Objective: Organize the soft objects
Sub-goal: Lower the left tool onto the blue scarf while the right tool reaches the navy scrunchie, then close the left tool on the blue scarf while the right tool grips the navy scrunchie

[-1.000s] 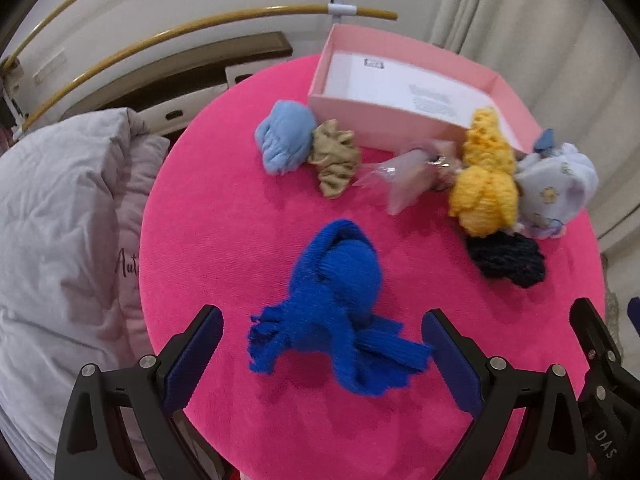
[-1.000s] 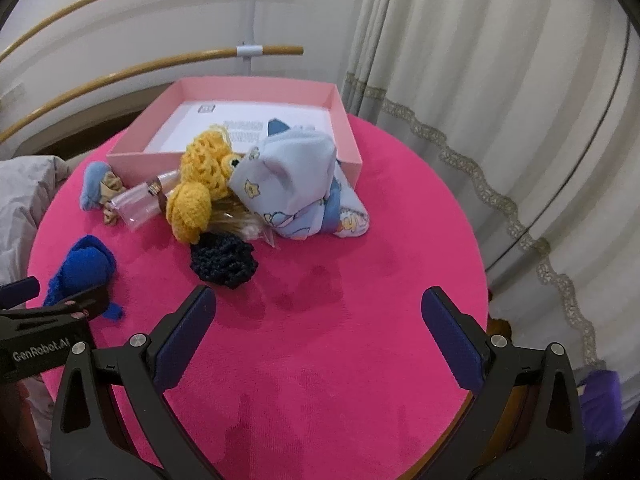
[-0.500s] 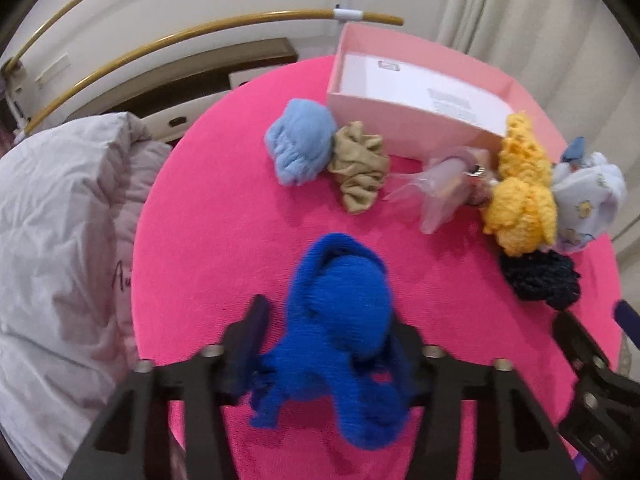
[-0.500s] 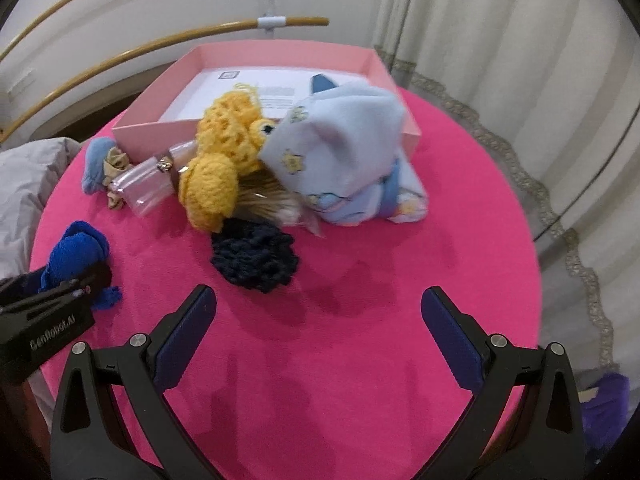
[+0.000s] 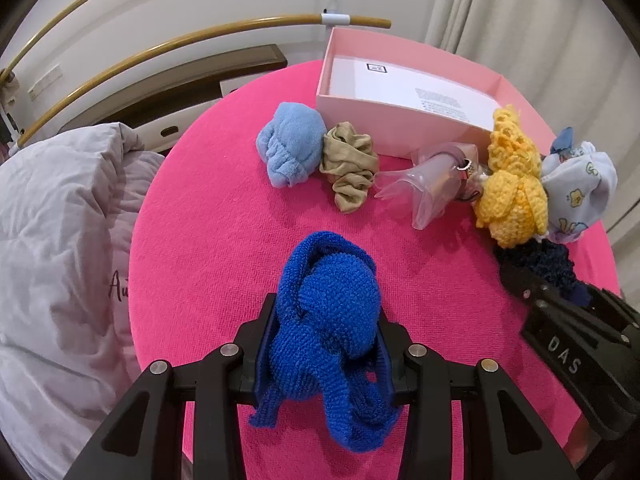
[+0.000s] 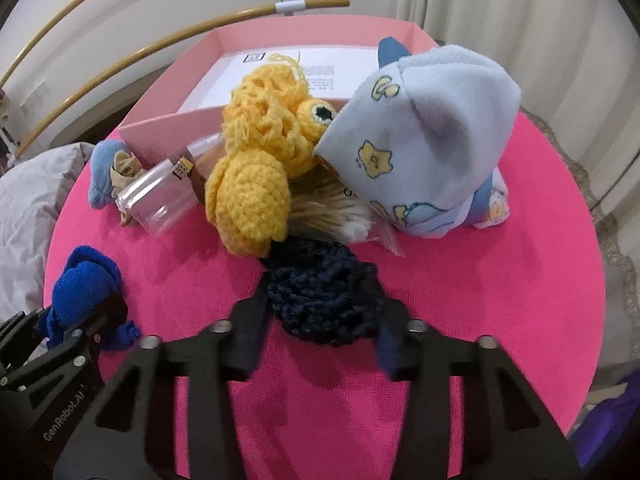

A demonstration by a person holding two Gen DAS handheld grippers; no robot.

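The blue scarf [image 5: 328, 320] sits near on the pink table [image 5: 224, 216], squeezed in the left gripper [image 5: 324, 356]. The right gripper [image 6: 320, 320] hugs the dark wool [image 6: 320, 300]. Lift both gently to the far pink box [image 5: 384, 116].

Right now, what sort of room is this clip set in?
Probably a bedroom: a grey duvet lies beside the round pink table, with pleated curtains and a curved brass rail behind.
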